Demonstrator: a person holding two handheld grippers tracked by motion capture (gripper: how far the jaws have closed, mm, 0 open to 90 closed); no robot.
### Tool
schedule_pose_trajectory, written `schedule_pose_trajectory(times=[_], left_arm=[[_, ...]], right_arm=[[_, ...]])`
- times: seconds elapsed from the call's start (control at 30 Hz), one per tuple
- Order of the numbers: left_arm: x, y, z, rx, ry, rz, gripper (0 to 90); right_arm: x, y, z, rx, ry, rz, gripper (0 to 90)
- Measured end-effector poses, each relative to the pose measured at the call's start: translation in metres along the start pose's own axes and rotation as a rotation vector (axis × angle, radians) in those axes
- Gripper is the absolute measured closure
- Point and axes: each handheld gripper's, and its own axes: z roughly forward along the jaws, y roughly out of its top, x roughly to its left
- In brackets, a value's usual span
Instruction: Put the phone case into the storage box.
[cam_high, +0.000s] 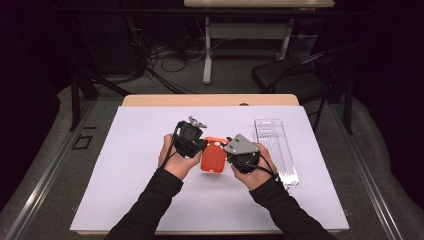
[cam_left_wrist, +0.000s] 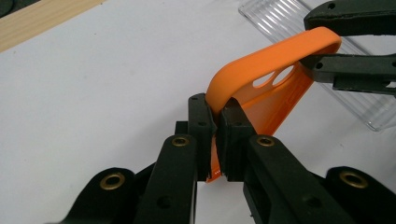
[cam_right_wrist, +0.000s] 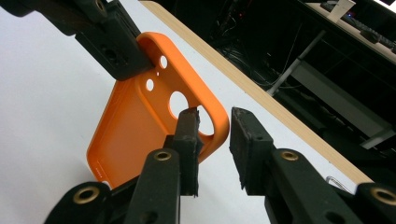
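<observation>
Left tongs (cam_left_wrist: 215, 122) clamped on one edge of the orange phone case (cam_high: 212, 159), holding it up off the white counter (cam_high: 125, 150) for a handover. Right tongs (cam_right_wrist: 212, 126) apart, straddling the opposite rim, not yet pinching. Clear tray (cam_high: 275, 150) waiting at right.

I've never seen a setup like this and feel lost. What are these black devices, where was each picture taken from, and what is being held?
A person holds a hand-operated claw in each hand over a white-covered table. One picture looks down from above; the other two come from cameras riding on each claw. The left claw is clamped on the rim of a soft orange phone case. The right claw straddles the opposite rim, one pad inside the case, with a gap still visible. A clear ribbed plastic tray lies to the right.
</observation>
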Motion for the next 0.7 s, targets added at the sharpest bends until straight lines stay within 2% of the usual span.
schedule_pose_trajectory(times=[0.7], left_arm=[[-0.0058,0.0004,-0.0011,0.005,0.027,0.023,85.4]], right_arm=[[0.0004,0.0035,0.0017,0.022,-0.008,0.003,76.2]])
